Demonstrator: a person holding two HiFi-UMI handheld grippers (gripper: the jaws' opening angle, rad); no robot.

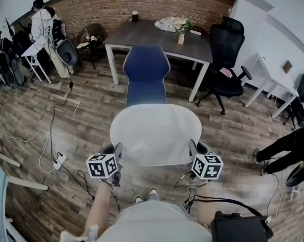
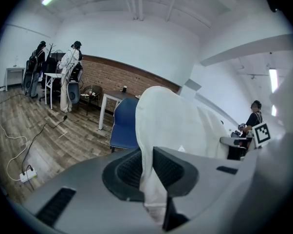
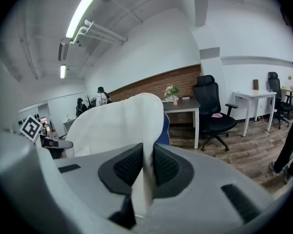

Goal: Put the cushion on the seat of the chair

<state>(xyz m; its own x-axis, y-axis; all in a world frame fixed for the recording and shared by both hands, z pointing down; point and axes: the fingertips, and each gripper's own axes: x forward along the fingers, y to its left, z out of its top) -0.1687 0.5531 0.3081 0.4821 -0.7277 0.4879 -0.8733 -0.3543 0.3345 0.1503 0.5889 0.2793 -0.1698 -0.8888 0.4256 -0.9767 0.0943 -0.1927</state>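
One white cushion [image 1: 154,132] (rounded corners)

The left hand-held gripper [image 2: 147,167] has a broad, smooth shell of pale grey plastic with rounded edges and narrow dark slots sunk into its top. Its two jaws are faced with black pads [image 2: 128,169] that have a fine ribbed texture. The right hand-held gripper [image 3: 147,165] is built the same way, in the same grey and black. Each carries a white block printed with black square markers, the left cube [image 1: 102,166] and the right cube [image 1: 207,166]. Thin black cables [image 1: 211,199] trail from both, and a black box [image 1: 239,229] sits at the waist. The person wears a pale grey top [image 1: 152,225] and shoes [image 1: 153,191] with white toe caps.
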